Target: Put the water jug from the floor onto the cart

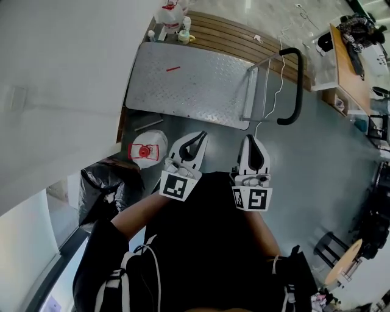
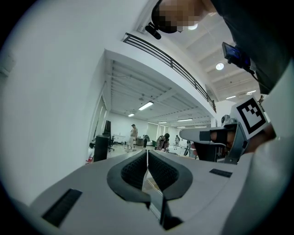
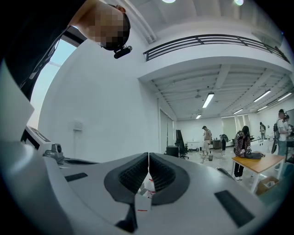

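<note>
A clear water jug [image 1: 146, 150] with a red cap stands on the floor by the white wall, to the left of my left gripper [image 1: 198, 138]. The cart [image 1: 183, 79], a bare metal platform with a black handle [image 1: 297, 85], lies ahead of both grippers. My left gripper is shut with nothing in it, its tips near the cart's near edge. My right gripper [image 1: 251, 141] is also shut and holds nothing, just below the handle's frame. In the left gripper view the left gripper [image 2: 147, 158] points level into the room. The right gripper [image 3: 148, 160] does the same in its own view.
More jugs and bottles [image 1: 172, 14] stand beyond the cart's far end. A black bag [image 1: 105, 183] lies on the floor at my left, against the wall. A wooden desk [image 1: 348, 58] and a round stool [image 1: 344, 262] are at the right. Several people [image 3: 242, 143] stand far off.
</note>
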Tool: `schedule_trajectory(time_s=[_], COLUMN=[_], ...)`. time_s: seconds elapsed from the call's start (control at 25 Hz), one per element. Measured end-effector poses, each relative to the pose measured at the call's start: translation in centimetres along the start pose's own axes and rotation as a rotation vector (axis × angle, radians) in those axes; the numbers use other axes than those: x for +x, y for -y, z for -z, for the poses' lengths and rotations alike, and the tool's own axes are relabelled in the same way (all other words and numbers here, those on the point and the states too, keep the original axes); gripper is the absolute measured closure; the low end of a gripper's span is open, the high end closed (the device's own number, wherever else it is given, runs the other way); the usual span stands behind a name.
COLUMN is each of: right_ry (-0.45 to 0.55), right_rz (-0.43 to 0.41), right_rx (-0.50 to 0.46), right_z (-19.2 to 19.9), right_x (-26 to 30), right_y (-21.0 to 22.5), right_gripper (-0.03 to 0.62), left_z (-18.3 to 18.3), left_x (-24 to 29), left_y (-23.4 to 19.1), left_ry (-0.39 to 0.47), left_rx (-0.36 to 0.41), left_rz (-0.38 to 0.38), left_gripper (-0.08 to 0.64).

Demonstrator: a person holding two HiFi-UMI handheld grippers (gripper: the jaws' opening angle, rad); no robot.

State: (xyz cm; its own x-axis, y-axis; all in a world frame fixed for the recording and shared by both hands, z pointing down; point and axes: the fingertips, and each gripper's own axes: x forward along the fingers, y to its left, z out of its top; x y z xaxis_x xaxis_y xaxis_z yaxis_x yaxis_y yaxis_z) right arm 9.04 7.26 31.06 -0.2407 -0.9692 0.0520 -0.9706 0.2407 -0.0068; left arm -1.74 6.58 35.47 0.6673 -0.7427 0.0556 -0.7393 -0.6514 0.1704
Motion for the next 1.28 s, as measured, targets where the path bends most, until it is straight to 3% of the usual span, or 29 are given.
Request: schedule_trajectory(time_s=[0.28,0.76,1.28], right_ry=[-0.006,0.013,0.02], right_rz=[-0.074,-0.185,-0.237], right_rx=[0.007,0.095,0.096], right_z=[0.6,0.5,0.5], right_x=[2.9,7.7,9.6], right_y=[-2.2,0.3,1.3], right_gripper=[0.574,0.574,0.574], left_z=[1.1,0.4,1.3], left_x=[0.0,3.0,5.4], left_y=[-3.1,-4.6,-5.3], left_ry=[-0.015,-0.014,-0.041], left_rx=[-0.017,-0.009,0.007], left_rz=[-0.055,-0.178,-0.191], left_gripper=[0.535,0.535,0.535])
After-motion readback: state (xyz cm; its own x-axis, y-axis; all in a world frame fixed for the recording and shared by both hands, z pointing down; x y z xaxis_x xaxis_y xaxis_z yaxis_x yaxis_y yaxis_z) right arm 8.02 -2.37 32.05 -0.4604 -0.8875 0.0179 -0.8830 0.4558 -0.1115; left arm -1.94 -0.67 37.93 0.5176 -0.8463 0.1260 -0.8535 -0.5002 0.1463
